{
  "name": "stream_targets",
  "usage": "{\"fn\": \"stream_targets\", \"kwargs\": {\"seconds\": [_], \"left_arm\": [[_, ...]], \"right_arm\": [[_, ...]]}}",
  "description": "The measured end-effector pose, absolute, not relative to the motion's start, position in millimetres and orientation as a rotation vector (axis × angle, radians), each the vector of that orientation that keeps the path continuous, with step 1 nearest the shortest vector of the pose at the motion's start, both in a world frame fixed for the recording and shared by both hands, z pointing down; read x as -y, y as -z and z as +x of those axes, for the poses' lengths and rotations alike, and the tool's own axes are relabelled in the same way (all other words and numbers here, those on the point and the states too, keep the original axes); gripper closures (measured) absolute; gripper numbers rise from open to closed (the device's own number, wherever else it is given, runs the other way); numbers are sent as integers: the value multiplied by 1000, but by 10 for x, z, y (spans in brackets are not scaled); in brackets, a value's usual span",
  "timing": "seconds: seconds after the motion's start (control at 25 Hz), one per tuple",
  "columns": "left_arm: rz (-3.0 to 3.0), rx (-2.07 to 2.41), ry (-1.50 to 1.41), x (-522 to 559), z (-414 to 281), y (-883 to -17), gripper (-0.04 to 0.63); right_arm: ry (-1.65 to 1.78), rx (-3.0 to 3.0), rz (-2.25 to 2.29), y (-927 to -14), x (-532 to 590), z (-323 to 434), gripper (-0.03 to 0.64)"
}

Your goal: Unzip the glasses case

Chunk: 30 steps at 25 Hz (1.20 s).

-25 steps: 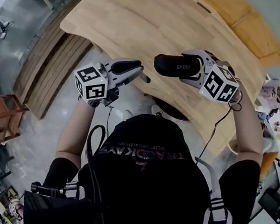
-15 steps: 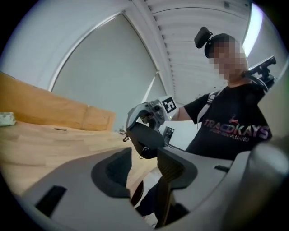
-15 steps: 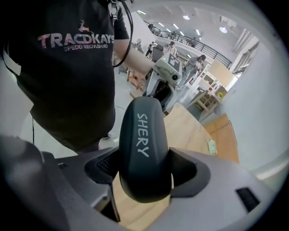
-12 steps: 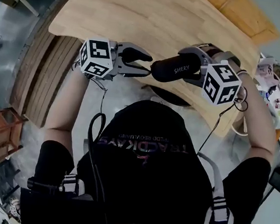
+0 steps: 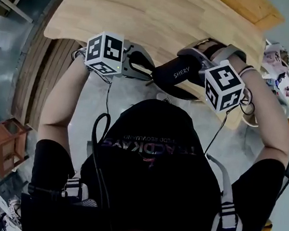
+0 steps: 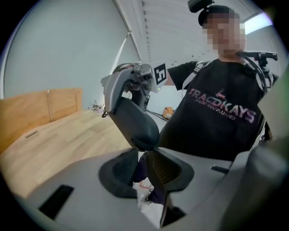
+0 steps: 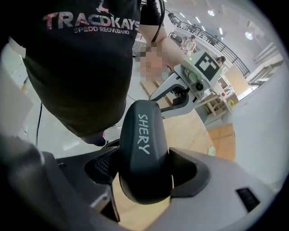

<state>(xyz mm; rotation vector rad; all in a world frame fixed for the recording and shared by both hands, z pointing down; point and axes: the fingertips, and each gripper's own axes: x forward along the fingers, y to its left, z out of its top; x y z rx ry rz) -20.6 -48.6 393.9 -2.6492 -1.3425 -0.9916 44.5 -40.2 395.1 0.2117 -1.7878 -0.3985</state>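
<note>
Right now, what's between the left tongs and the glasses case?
Nothing: the left gripper view shows the glasses case ending at the tips of the left tongs, which have just been closing; nothing clearly pinched.

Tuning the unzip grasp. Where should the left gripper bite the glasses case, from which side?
The small tab, likely the zipper pull, hanging under the rounded free end of the glasses case. Come end-on, one jaw each side: the right gripper clamps the other end. The left gripper, its jaws just now closing, is lined up, tab between them.

Right gripper (image 5: 192, 66) clamps the glasses case (image 5: 173, 75) (lettered SHERY) above the table (image 5: 146, 13).
</note>
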Motion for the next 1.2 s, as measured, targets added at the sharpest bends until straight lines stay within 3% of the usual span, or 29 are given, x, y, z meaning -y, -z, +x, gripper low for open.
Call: {"fn": "stream_targets", "kwargs": {"seconds": [0.44,0.6,0.84,1.2], "left_arm": [[-2629,1226,929,518,-231,-3887,506],[-2670,1162,892,545,-213,-3859,566],[-2742,1022,807,625,-164,-3807,578],[-2732,456,818,965,5,-3891,581]], "right_arm": [[366,1841,266,-3892,379,426,273],[336,1881,299,-3869,378,444,273],[292,1933,359,-3827,406,471,273],[65,2057,511,-3977,575,570,275]]}}
